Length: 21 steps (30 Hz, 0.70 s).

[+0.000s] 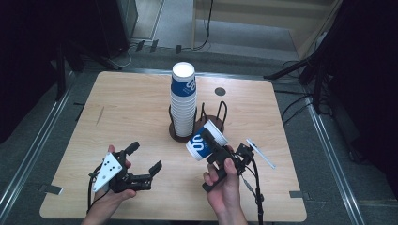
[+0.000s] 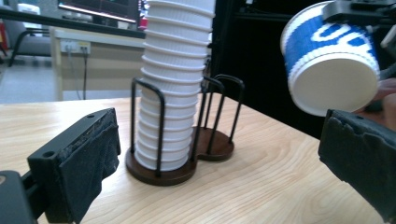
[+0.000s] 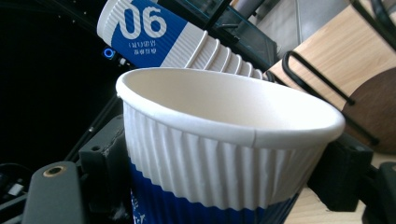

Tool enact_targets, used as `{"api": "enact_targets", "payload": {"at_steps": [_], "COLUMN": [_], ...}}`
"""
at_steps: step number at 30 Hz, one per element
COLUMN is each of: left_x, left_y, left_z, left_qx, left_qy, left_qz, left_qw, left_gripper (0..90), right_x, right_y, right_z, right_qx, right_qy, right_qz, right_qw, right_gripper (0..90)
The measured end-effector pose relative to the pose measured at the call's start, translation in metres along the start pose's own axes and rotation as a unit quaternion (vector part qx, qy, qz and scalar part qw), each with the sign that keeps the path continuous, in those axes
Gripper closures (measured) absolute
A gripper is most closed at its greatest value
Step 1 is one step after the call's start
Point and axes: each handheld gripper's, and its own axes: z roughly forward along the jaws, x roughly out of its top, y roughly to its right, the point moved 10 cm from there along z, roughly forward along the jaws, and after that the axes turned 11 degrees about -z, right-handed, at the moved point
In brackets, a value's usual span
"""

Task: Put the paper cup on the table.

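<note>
My right hand-held gripper (image 1: 217, 144) is clamped on the paper cup (image 1: 205, 140); light, crushable, so I squeeze gently; left hand-held gripper (image 1: 144, 158) stands apart, empty.

Lab or studio: lone wooden table (image 1: 126, 108), black drapes, floor cables (image 1: 206, 28), monitor (image 2: 98, 9).

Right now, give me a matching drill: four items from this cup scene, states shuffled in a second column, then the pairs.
Column one:
1. left gripper
2. right gripper
3. cup stack
4. second holder ring

Column two:
A. upright in the wire holder
B. shut on a single cup, tilted above the table
C. open, nothing between its fingers
D. no cups in it, beside the stack

Pairs: 1-C, 2-B, 3-A, 4-D
</note>
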Motion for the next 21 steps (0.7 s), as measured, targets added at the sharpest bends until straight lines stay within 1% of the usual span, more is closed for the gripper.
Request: {"api": "enact_targets", "payload": {"at_steps": [4,6,7,8,9,12,14,16,18,20,21], "left_x": [-0.002,-0.003,-0.004,-0.005,-0.005,-0.006,-0.006,-0.006,-0.007,-0.010,-0.011], "left_y": [-0.007,-0.013,-0.014,-0.018,-0.020,-0.030,-0.035,-0.040,-0.045,-0.052,-0.055], "left_z": [-0.003,-0.005,-0.006,-0.007,-0.008,-0.012,-0.015,-0.017,-0.020,-0.023,-0.025], "left_qx": [0.011,0.017,0.019,0.023,0.026,0.037,0.043,0.049,0.056,0.067,0.070], "left_qy": [-0.003,-0.006,-0.007,-0.008,-0.010,-0.010,-0.011,-0.012,-0.014,-0.019,-0.019], "left_qz": [0.007,0.010,0.010,0.009,0.009,0.006,0.005,0.005,0.003,0.010,0.010], "left_qw": [0.9999,0.9998,0.9997,0.9997,0.9996,0.9992,0.9990,0.9987,0.9983,0.9976,0.9973], "left_gripper": [0.0,0.0,0.0,0.0,0.0,0.0,0.0,0.0,0.0,0.0,0.0], "right_x": [0.003,0.003,0.003,0.004,0.005,0.007,0.008,0.010,0.011,0.014,0.015], "right_y": [0.004,0.008,0.011,0.012,0.015,0.019,0.020,0.023,0.025,0.028,0.030], "right_z": [0.000,-0.001,-0.001,-0.002,-0.002,-0.004,-0.006,-0.007,-0.008,-0.009,-0.010], "right_qx": [-0.008,-0.016,-0.023,-0.025,-0.029,-0.037,-0.040,-0.043,-0.047,-0.052,-0.057], "right_qy": [-0.004,-0.008,-0.010,-0.012,-0.011,-0.014,-0.014,-0.013,-0.014,-0.009,-0.010], "right_qz": [-0.015,-0.024,-0.028,-0.031,-0.041,-0.053,-0.057,-0.067,-0.070,-0.078,-0.084], "right_qw": [0.9999,0.9995,0.9993,0.9991,0.9987,0.9978,0.9974,0.9968,0.9963,0.9955,0.9948], "right_gripper": [19.5,19.5,19.5,19.5,19.5,19.4,19.4,19.4,19.4,19.4,19.4]}}
